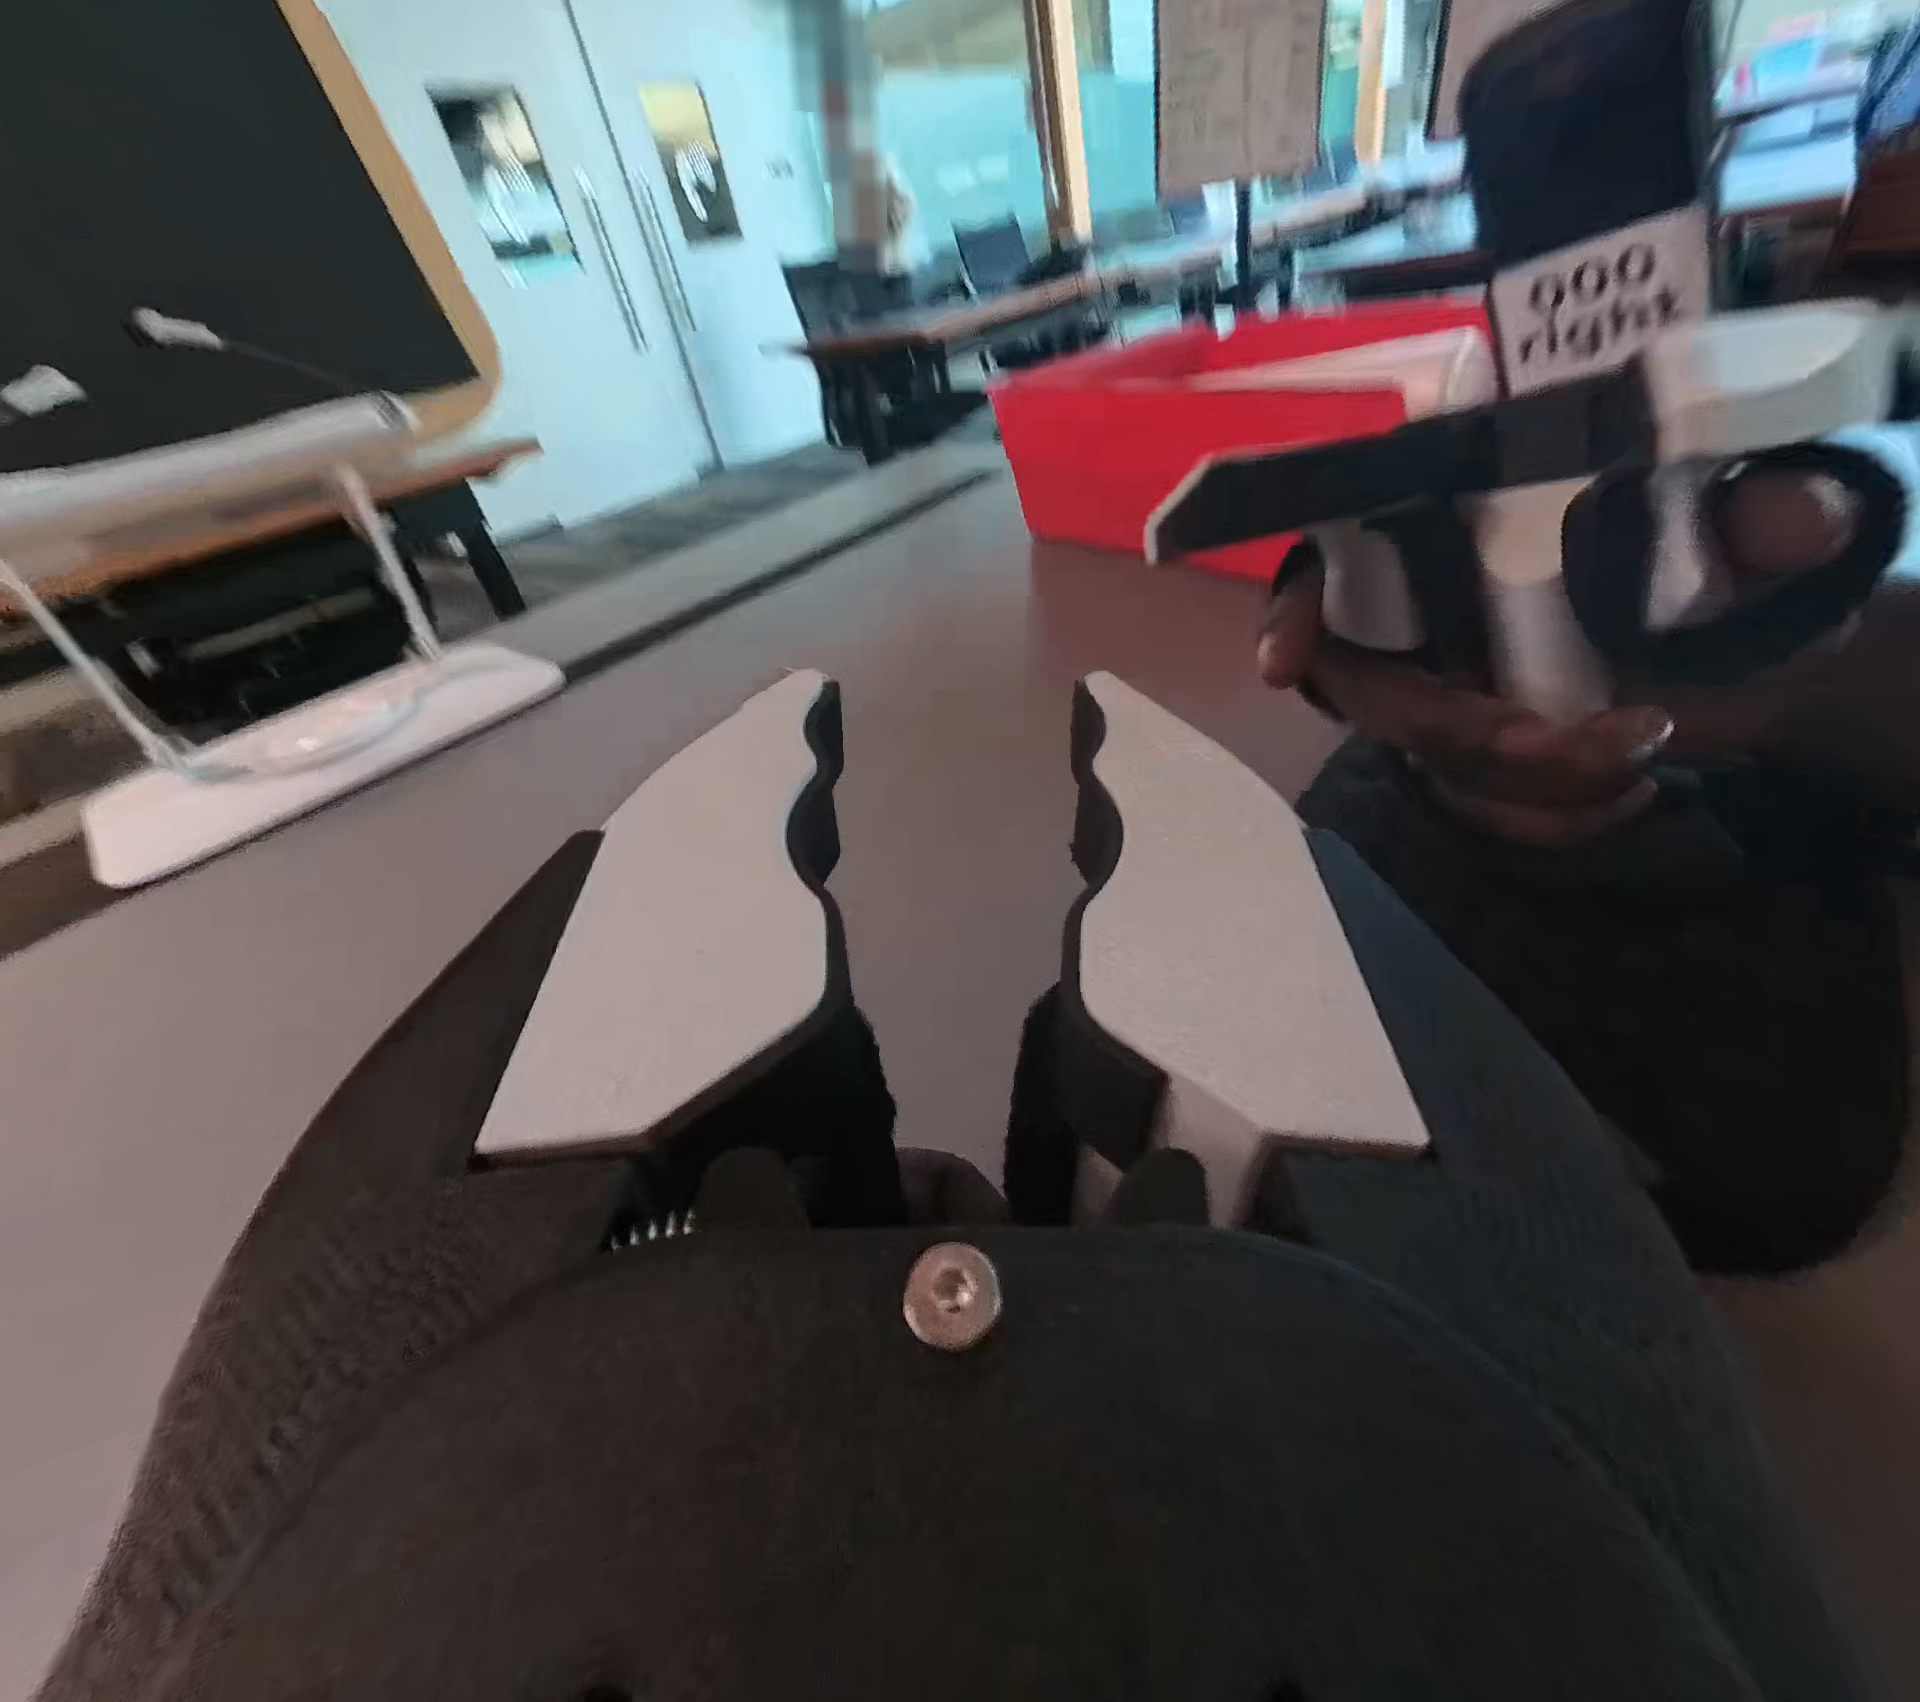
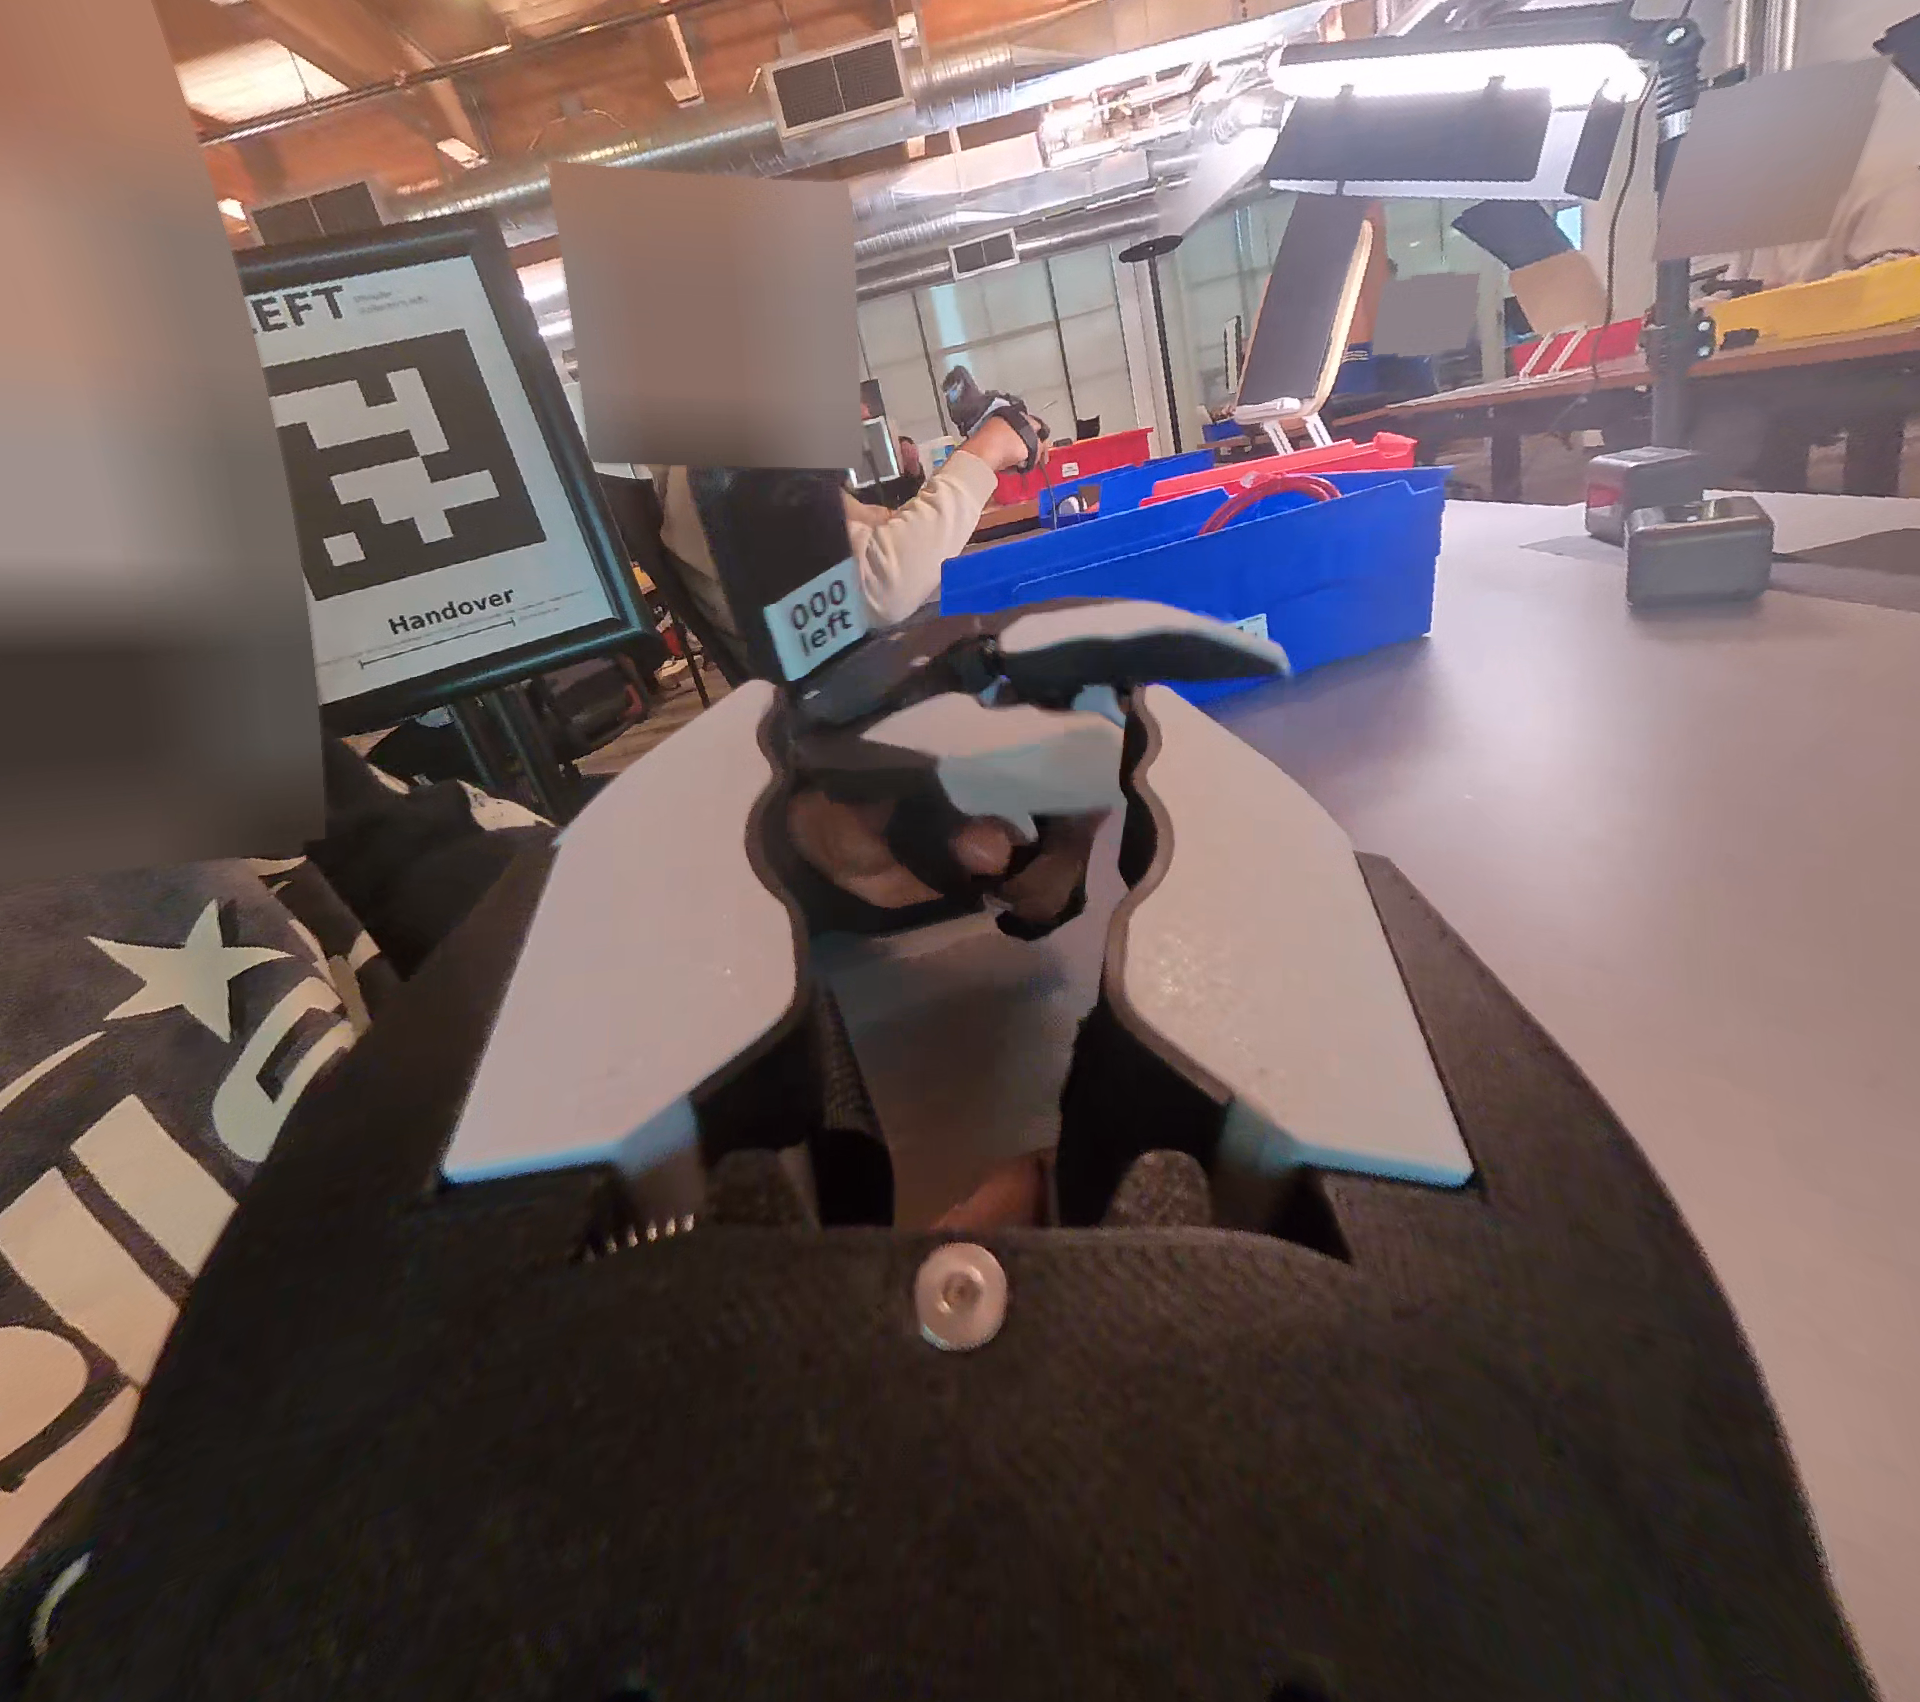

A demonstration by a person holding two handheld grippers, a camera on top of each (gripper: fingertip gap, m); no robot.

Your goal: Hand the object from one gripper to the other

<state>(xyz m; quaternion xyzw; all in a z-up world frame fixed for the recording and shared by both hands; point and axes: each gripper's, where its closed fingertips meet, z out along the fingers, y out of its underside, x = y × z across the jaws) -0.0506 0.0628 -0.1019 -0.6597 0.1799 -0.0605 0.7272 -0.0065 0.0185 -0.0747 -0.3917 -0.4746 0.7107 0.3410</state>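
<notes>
Low in the middle of the left wrist view: left gripper (image 1: 954,696), open about halfway, with nothing between the wavy fingers. Just bare table (image 1: 935,572) past the gap.

Low in the middle of the right wrist view: right gripper (image 2: 954,717), open a bit wider, also holding nothing.

No sign of the thing to pass over, not in either tool and not on the table. Maybe inside the red bin (image 1: 1195,447) at the upper right of the left view, or the blue bin (image 2: 1195,582) right of middle in the right view. Cannot tell which.

So cannot tell if heavy or light, hard or soft, slippery or easy to break. Best guess for later: grab gently near one end, squeeze slowly, and leave the other end free for the second tool.

Pose: both tools up off the table, tips close and pointing across at each other. Right hand (image 1: 1455,717) at the right edge of the left view, wrapped round the handle. Left hand (image 2: 904,852) in the middle of the right view, seen through the open gap, in a dark fingerless glove.
</notes>
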